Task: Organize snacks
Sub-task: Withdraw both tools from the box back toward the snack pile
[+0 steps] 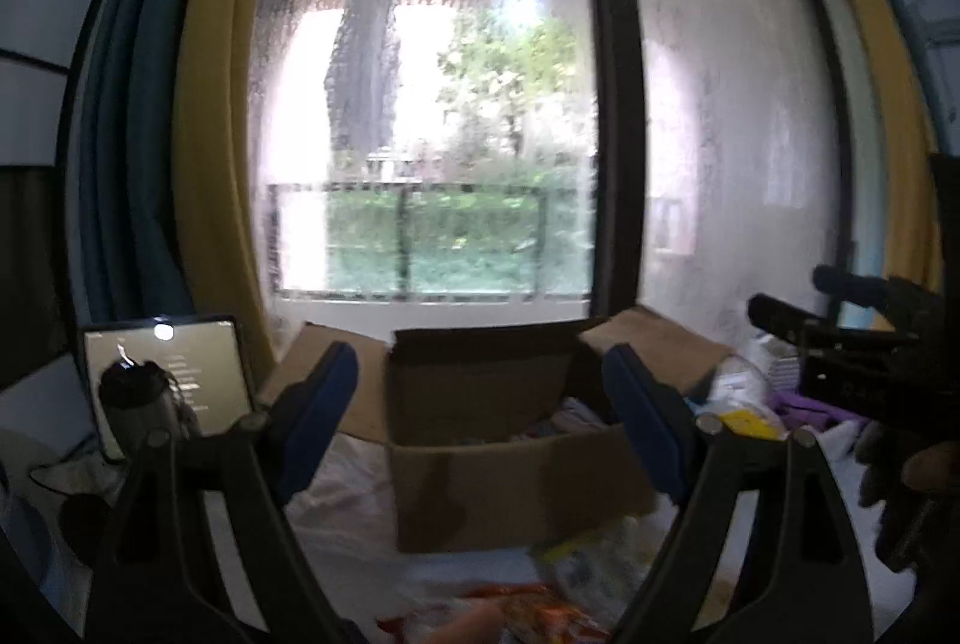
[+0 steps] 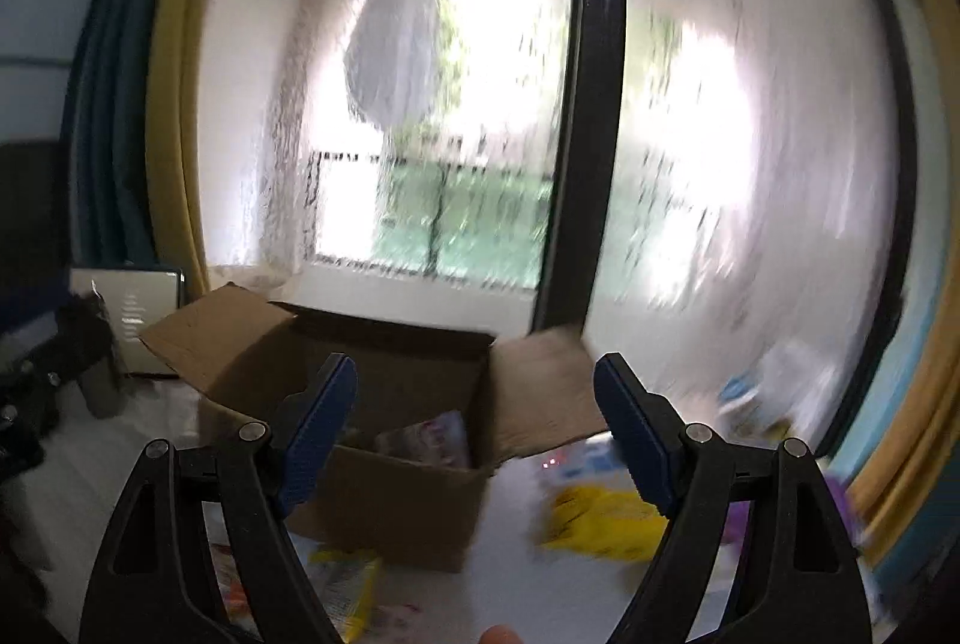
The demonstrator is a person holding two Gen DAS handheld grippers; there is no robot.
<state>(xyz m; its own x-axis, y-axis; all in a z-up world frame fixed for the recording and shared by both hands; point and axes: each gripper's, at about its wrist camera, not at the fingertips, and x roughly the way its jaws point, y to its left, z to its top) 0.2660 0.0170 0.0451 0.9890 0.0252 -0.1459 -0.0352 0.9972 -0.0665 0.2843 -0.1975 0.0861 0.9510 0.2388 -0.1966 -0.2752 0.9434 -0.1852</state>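
Note:
An open cardboard box [image 1: 510,476] stands on a white surface below the window, flaps spread, with some packets inside; it also shows in the right wrist view [image 2: 396,500]. My left gripper [image 1: 480,416] is open and empty, held in front of the box. My right gripper [image 2: 474,416] is open and empty, above the box's near right corner; its black body shows at the right of the left wrist view [image 1: 852,344]. Snack packets lie around the box: an orange one [image 1: 528,614], a yellow one [image 2: 600,518], a yellow-green one [image 2: 348,584]. The right wrist view is blurred.
A laptop [image 1: 174,374] with a lit screen and a dark tumbler [image 1: 135,398] stand left of the box. More packets and a purple item [image 1: 804,404] lie to its right. A large window with yellow and teal curtains [image 1: 204,134] is behind.

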